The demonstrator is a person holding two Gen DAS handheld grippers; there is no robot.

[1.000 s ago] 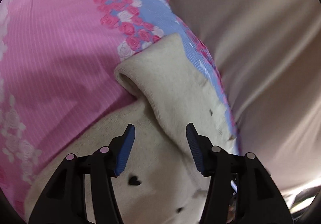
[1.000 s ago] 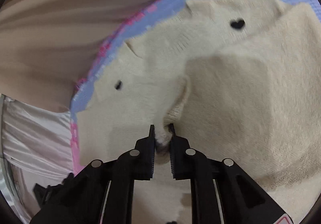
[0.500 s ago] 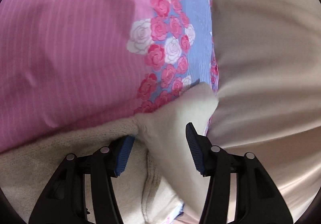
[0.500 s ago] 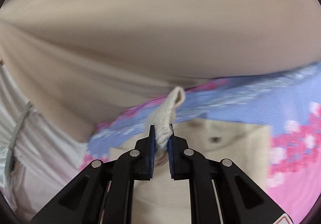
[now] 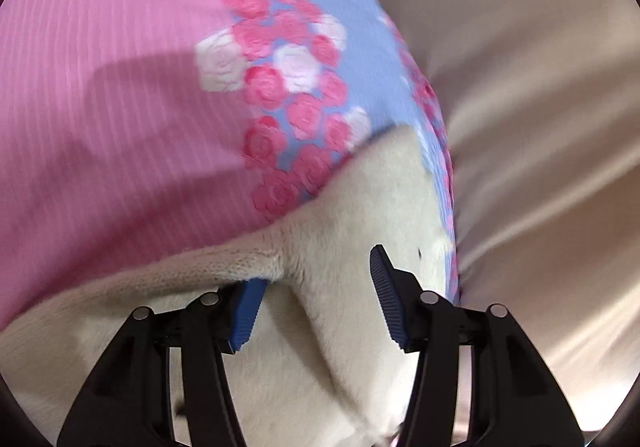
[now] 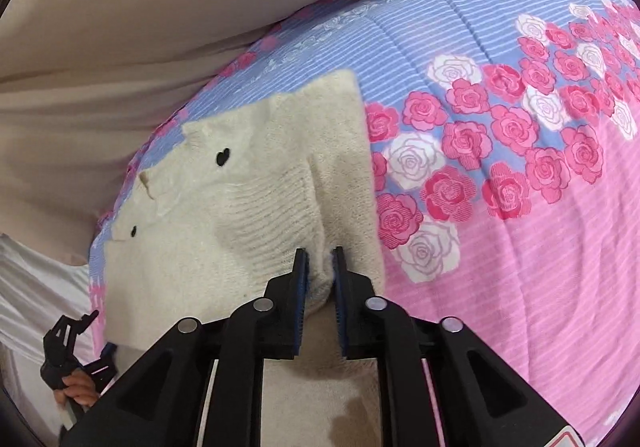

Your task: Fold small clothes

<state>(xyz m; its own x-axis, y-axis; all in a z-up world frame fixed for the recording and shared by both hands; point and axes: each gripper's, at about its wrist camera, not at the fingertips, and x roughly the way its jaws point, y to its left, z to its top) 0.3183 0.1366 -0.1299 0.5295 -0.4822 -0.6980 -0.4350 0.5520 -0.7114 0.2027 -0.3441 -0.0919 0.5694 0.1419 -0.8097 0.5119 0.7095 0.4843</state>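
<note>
**Cream knit sweater pinched in my right claw, mid-fold on a rose-print quilt**

I am holding a two-finger claw in each hand over a bed. My right claw (image 6: 320, 267) is pressed nearly together, pinching a bunched fold of a small cream sweater (image 6: 248, 199) between its blue pads. From this claw the sweater stretches forward and to the left, its long axis running away from me toward the far edge of the quilt (image 6: 520, 207). Two small black heart-shaped marks (image 6: 222, 157) show on the knit near that far end. A ribbed panel lies just left of the pinch, and a smoother flap of the knit lies just right of it, its outer edge on the roses.

My left claw (image 5: 316, 287) is spread wide, gripping nothing. The same sweater (image 5: 352, 215) lies directly under and ahead of it, with a raised edge of the knit running across in front of the left pad and partly covering its tip. A corner of the knit points forward toward the quilt's blue border (image 5: 360, 47), beyond which hangs plain beige fabric (image 5: 540, 107).

I judge the right claw to be the one controlling the fold, and the left the nearer one to take hold of the raised edge beside it.

No containers are in view.
</note>
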